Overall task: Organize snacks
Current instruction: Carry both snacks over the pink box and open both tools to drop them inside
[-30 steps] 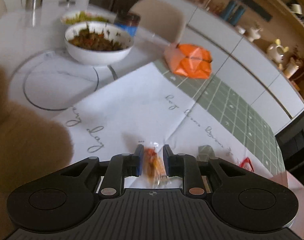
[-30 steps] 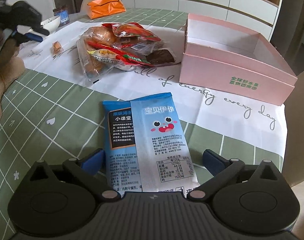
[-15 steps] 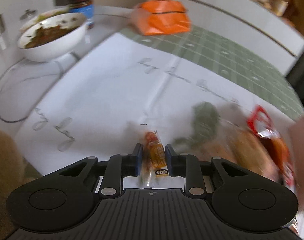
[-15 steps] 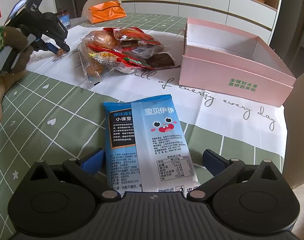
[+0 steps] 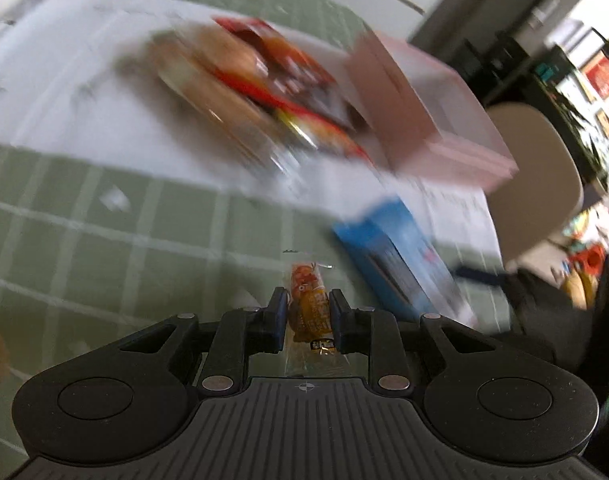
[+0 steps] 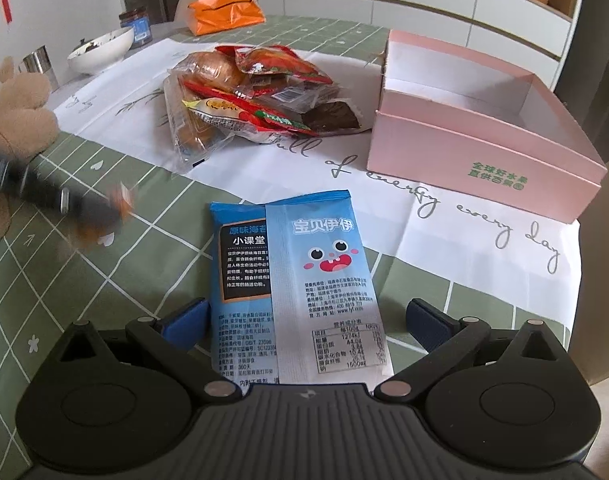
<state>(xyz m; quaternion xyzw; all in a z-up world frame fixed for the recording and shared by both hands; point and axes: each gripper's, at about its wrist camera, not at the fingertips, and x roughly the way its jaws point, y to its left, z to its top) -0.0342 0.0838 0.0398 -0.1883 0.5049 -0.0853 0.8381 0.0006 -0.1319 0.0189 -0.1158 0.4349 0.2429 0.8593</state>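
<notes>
Snack sachet (image 5: pixel 309 305) pinched in left gripper (image 5: pixel 304 314) for boxing; right gripper (image 6: pixel 304 320) spread around blue seaweed packet (image 6: pixel 300 276), near pink box (image 6: pixel 484 160).

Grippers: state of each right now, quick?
Left gripper: shut on a small orange snack packet.
Right gripper: open, fingers either side of the blue seaweed snack packet, not gripping.
</notes>
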